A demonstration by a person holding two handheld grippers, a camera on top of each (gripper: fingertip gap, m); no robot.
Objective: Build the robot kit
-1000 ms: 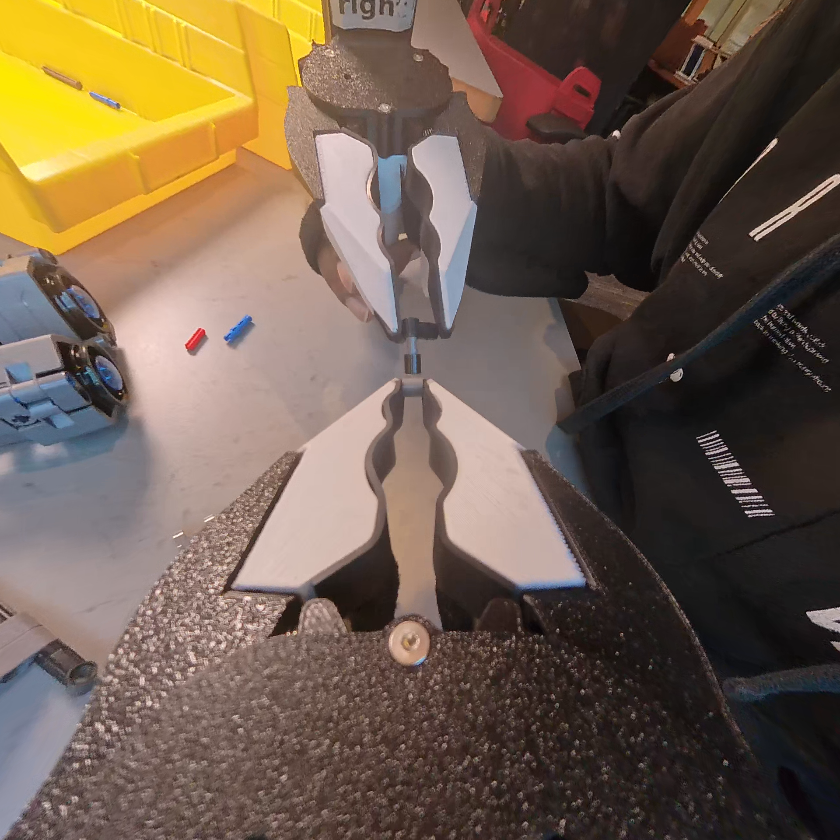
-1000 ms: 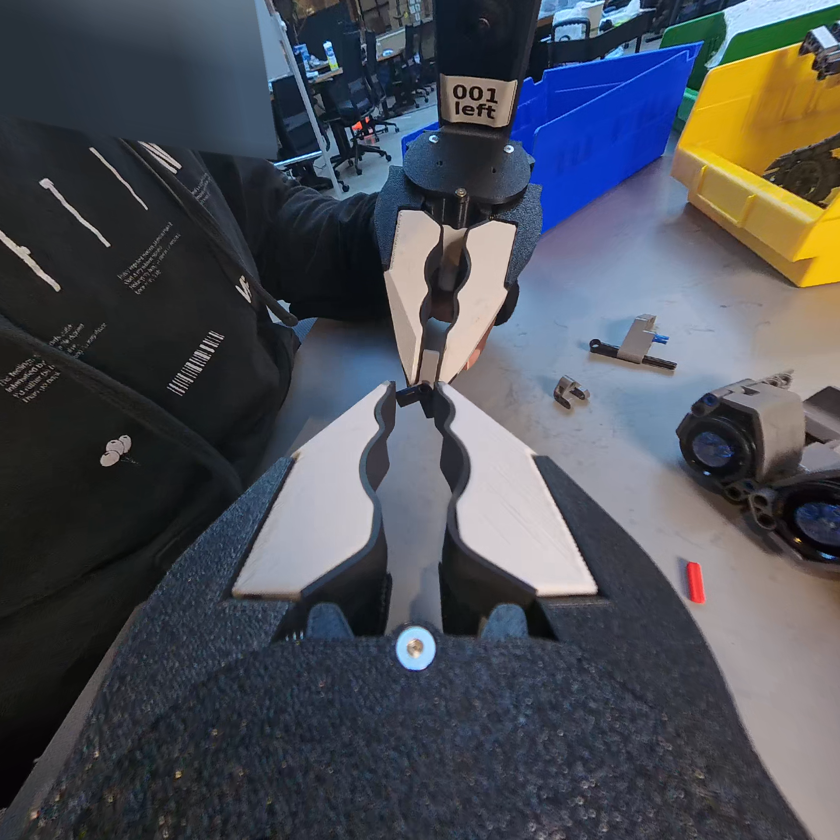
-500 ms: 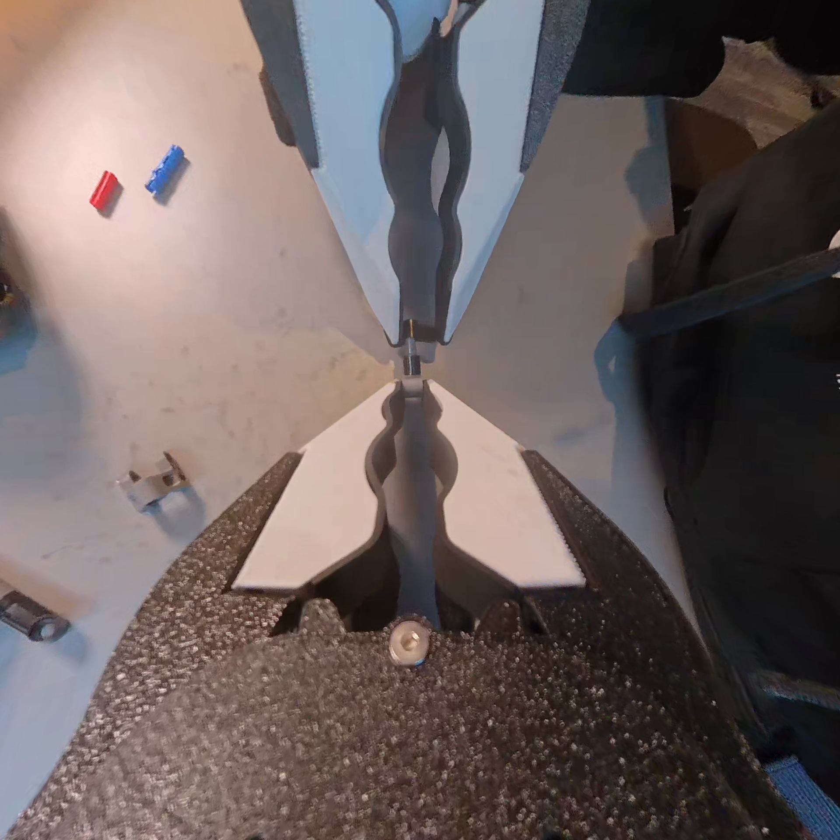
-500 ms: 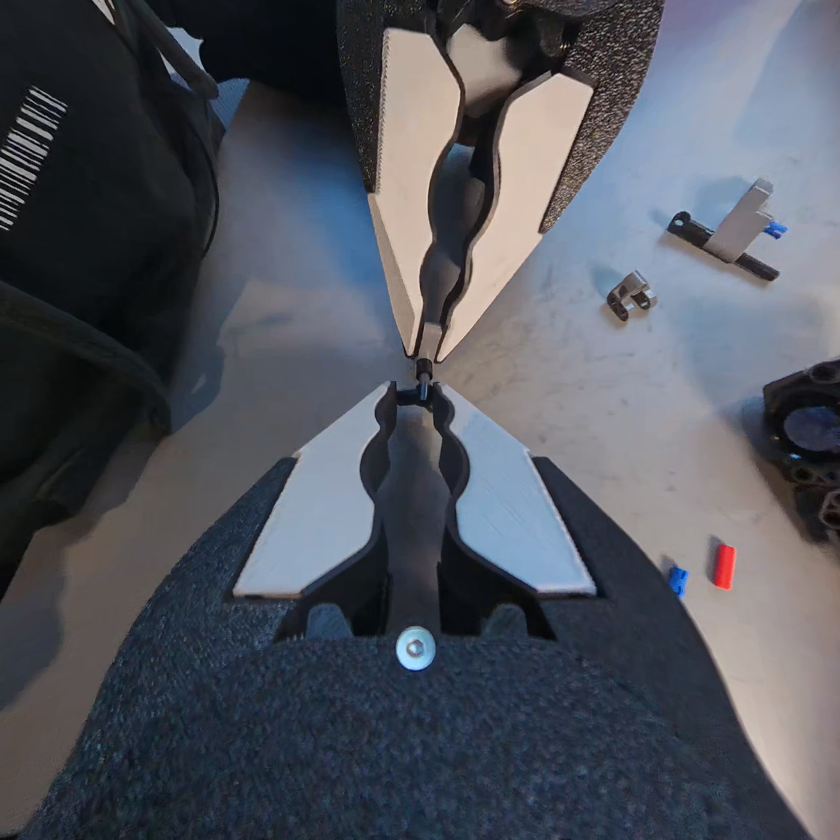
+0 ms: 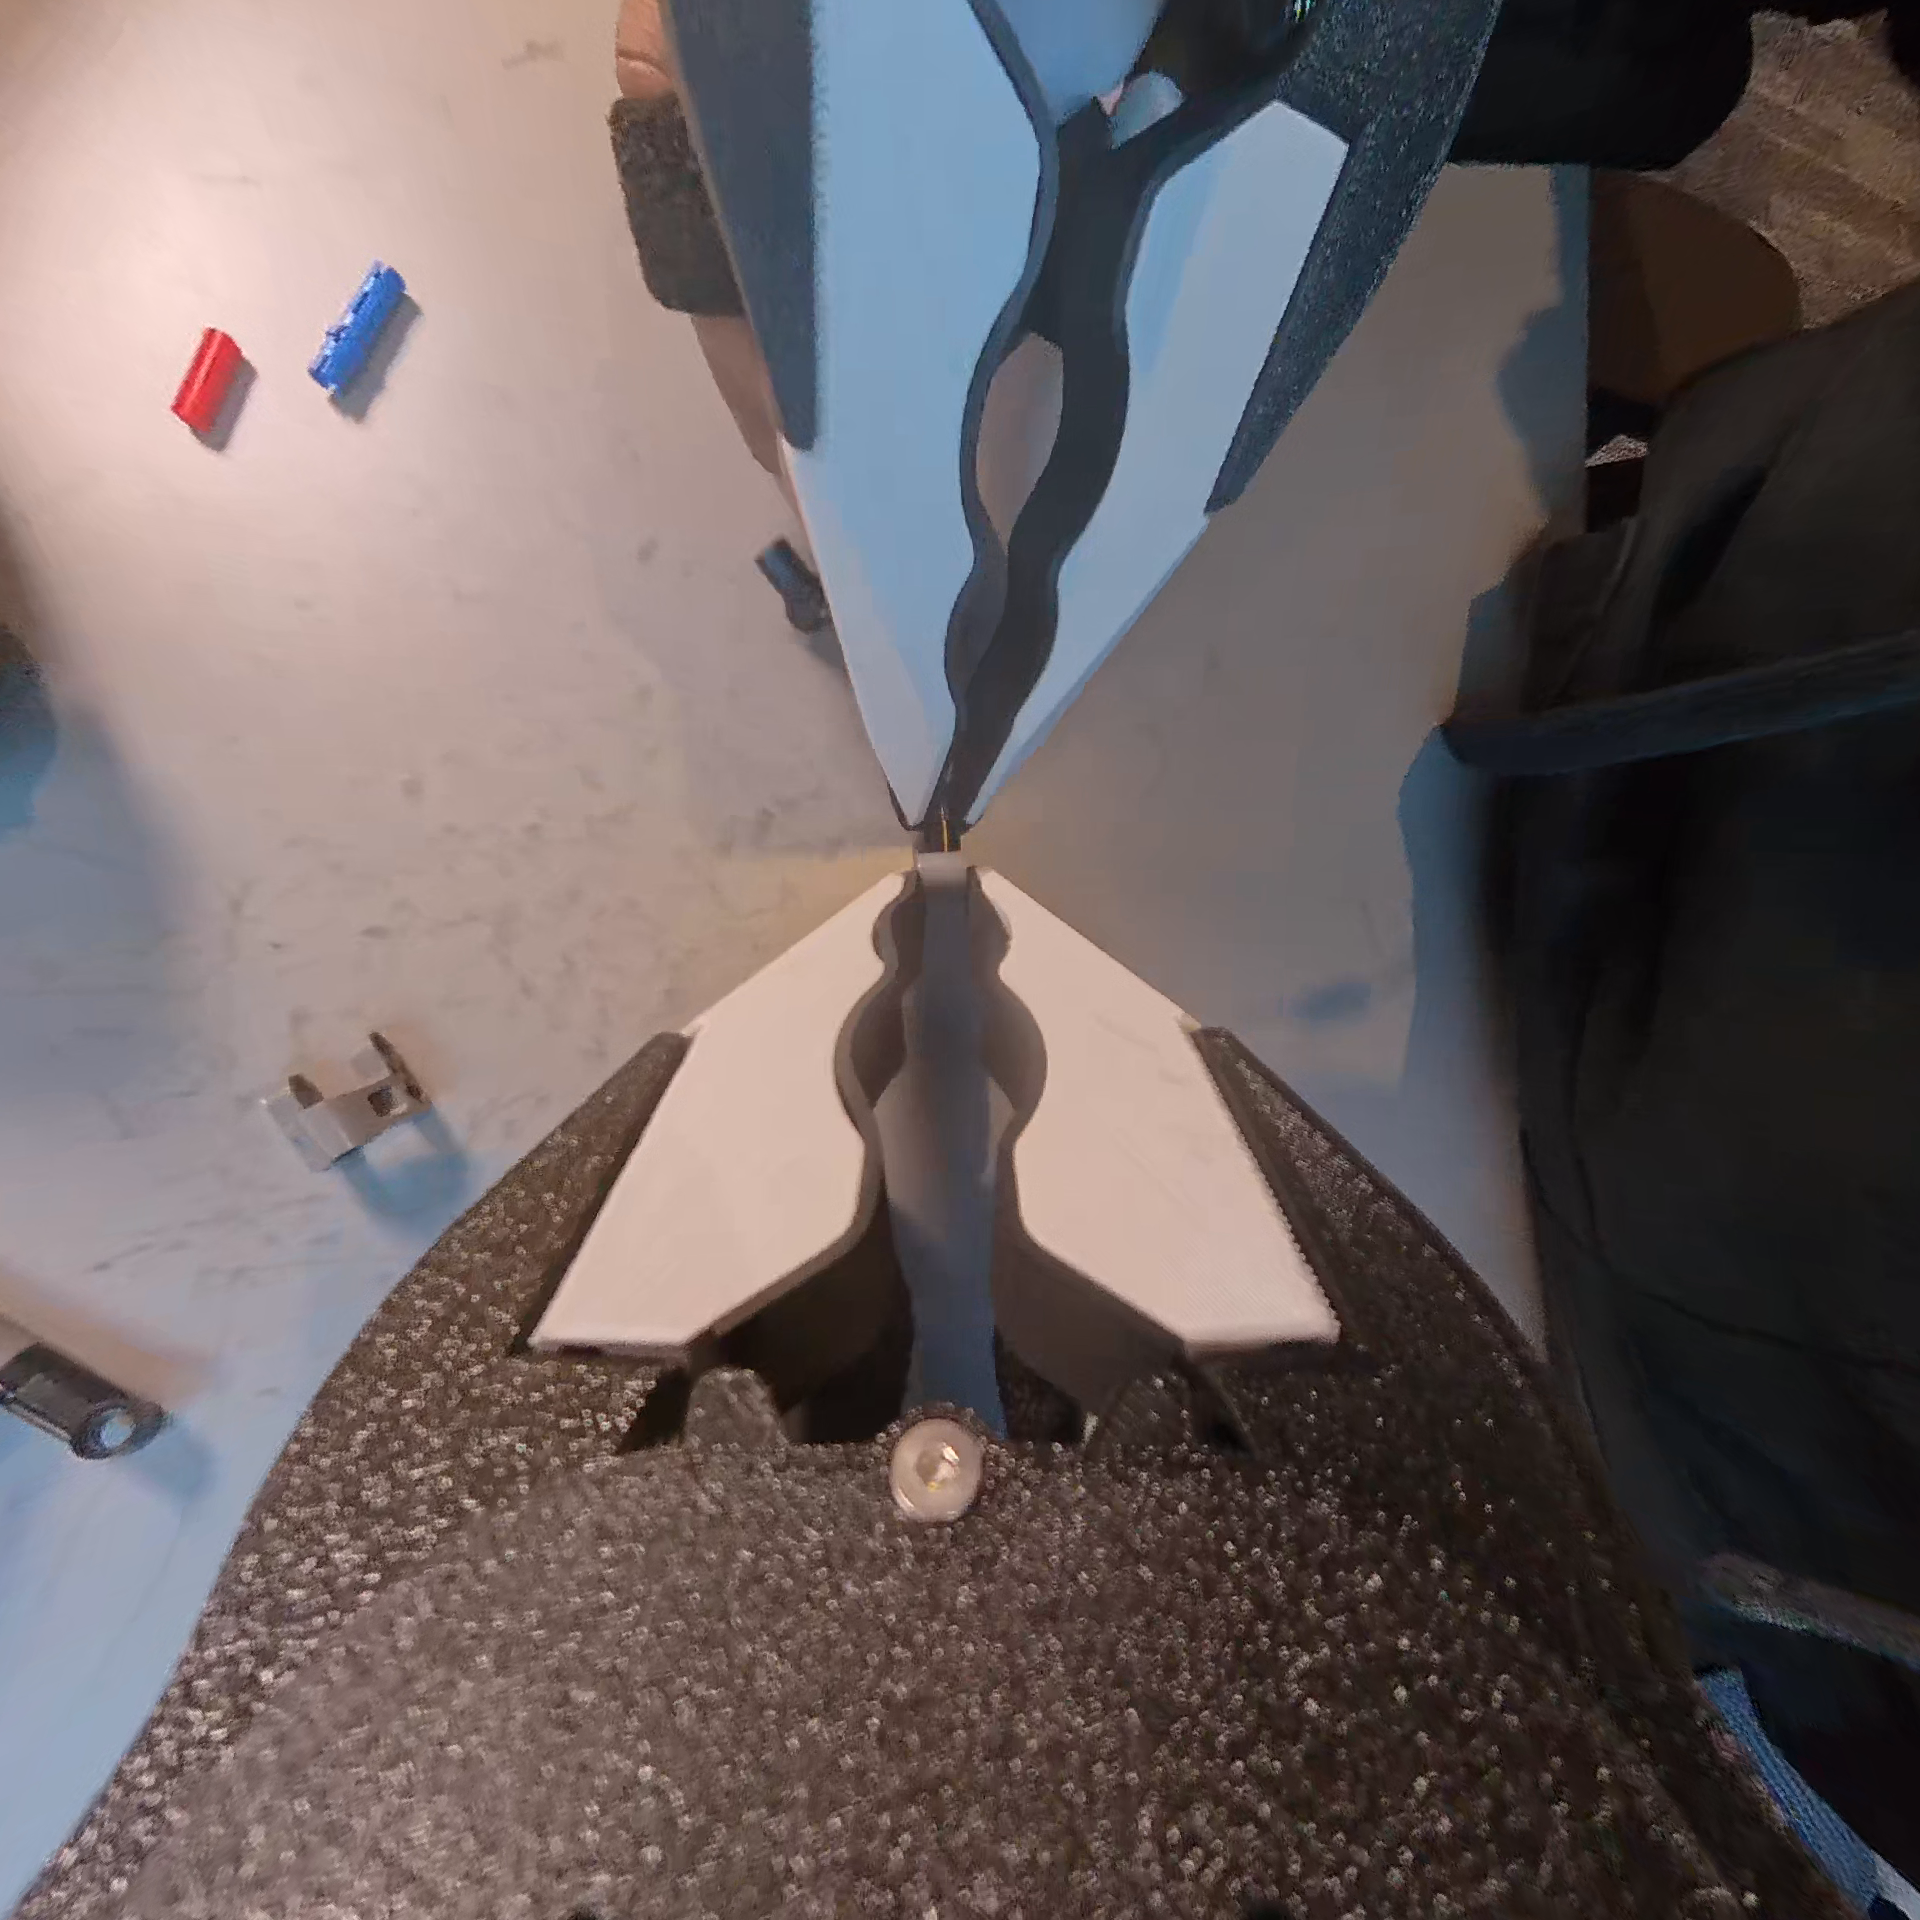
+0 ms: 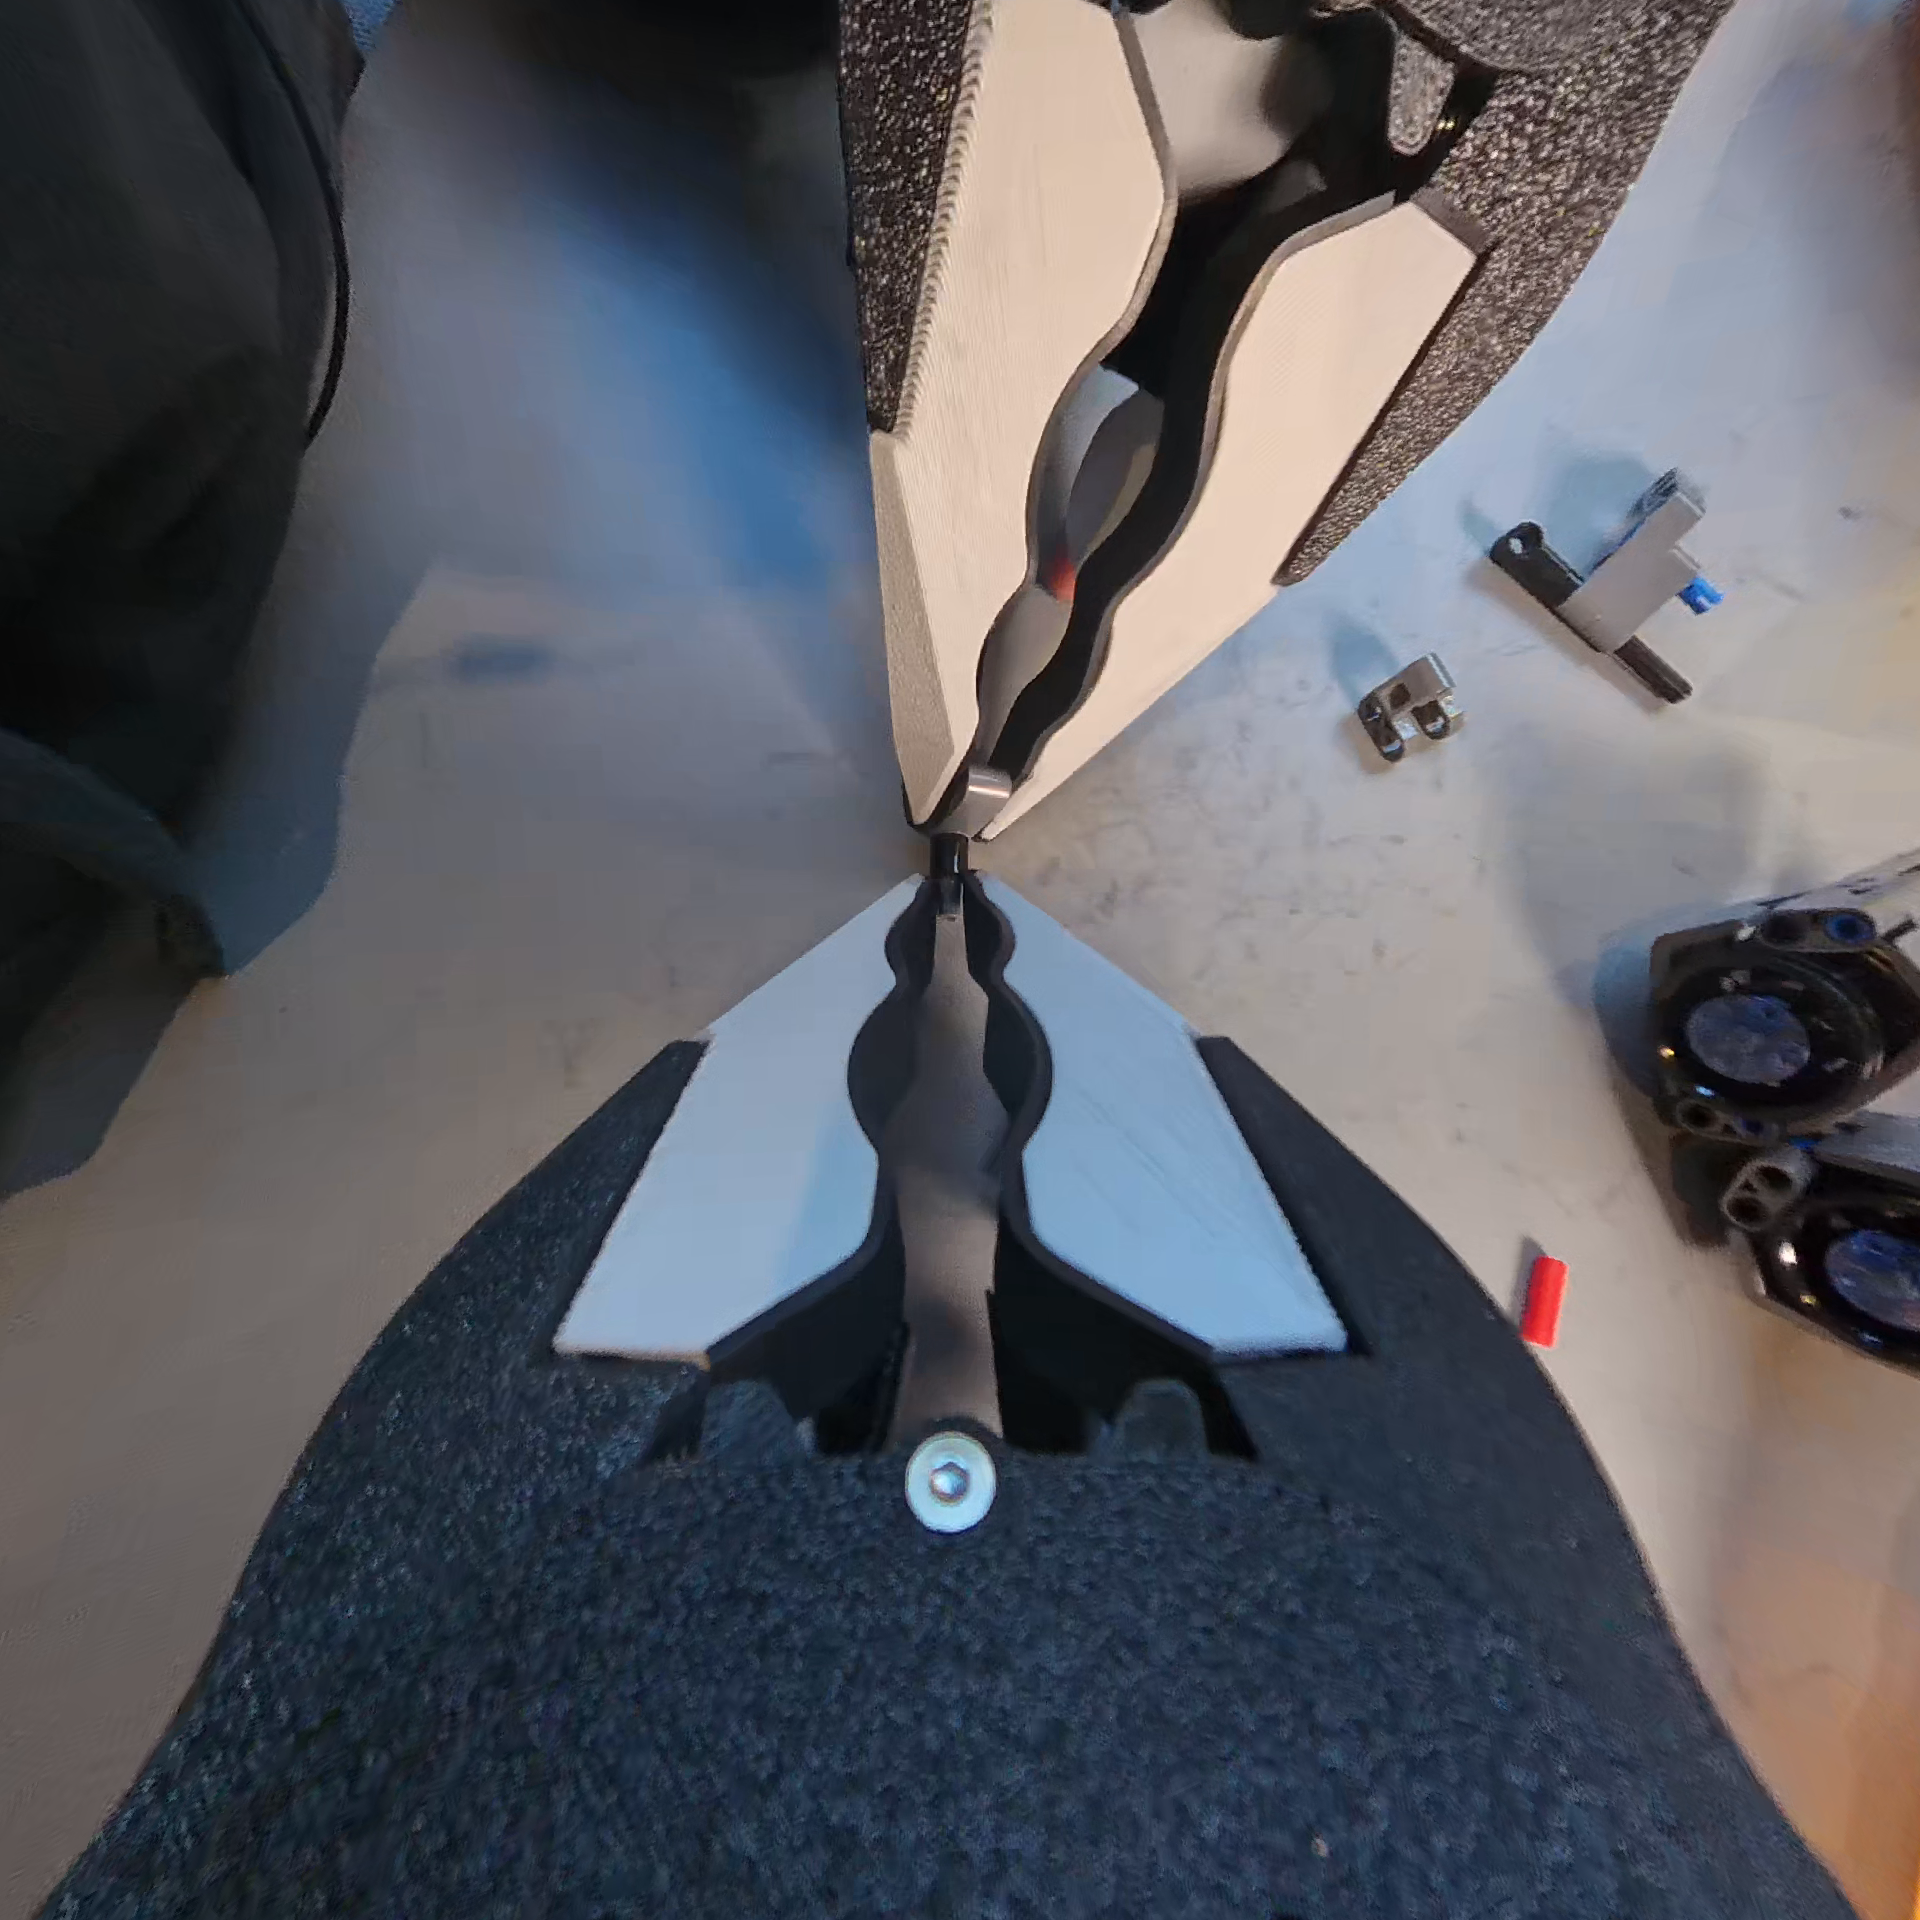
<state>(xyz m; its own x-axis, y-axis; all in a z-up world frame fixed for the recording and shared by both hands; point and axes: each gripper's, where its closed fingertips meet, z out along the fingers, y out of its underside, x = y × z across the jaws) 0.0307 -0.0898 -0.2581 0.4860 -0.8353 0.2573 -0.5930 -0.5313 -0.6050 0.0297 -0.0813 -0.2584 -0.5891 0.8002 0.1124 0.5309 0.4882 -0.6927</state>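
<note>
My left gripper [image 5: 943, 878] is shut on a small grey piece [image 5: 943, 864] at its tips. My right gripper [image 6: 948, 888] is shut on a small black pin [image 6: 948, 857]. The two grippers meet tip to tip just above the grey table [image 5: 468, 727]. The black pin touches the grey piece [image 6: 985, 795] held by the left gripper [image 6: 961, 826]. In the left wrist view the right gripper [image 5: 940, 821] comes down from the top, and the pin is barely visible between its tips.
On the table lie a red pin [image 5: 213, 376], a blue pin [image 5: 358, 324], a grey connector [image 5: 348, 1101] and a black beam [image 5: 78, 1397]. The right wrist view shows a black axle with a grey block [image 6: 1605, 597] and a grey-black motor assembly [image 6: 1787, 1039]. A person's dark clothing [image 5: 1714, 1039] borders the table. The grippers are tip to tip, or close to it.
Both grippers have tilted down towards the table and closed in on each other. The gap between the black pin and the grey piece has shut.
</note>
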